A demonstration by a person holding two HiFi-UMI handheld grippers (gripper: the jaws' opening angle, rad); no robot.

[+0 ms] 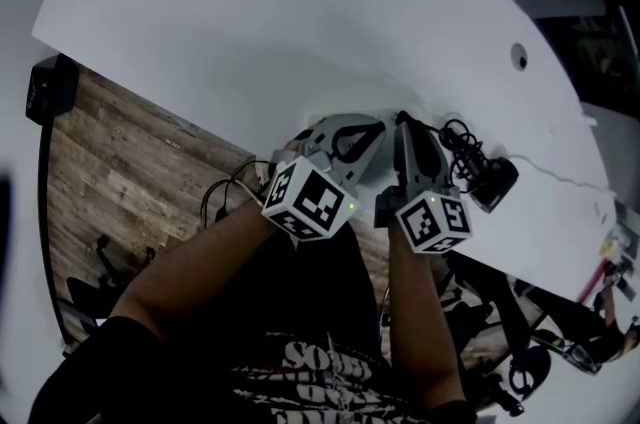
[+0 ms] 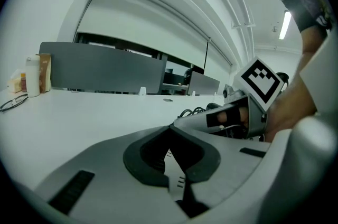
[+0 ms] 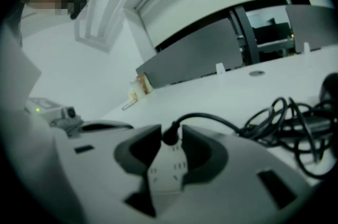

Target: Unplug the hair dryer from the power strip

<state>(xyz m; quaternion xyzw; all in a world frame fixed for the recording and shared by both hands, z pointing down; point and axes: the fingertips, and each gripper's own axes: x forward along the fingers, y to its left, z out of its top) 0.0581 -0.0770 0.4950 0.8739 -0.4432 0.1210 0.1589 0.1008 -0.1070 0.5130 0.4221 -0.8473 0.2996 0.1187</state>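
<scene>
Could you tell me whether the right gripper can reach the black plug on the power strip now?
Probably yes: the black plug, on the power strip, stands between the right gripper's open jaws, and nothing blocks it.

I record a white table, a white power strip, a black plug and cord, a black hair dryer, black-and-white square-patterned marker cubes, and a brown wood-grain floor.

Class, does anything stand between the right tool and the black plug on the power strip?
Nothing visible does: the black plug already sits between the jaws of the right tool, atop the white power strip.
</scene>
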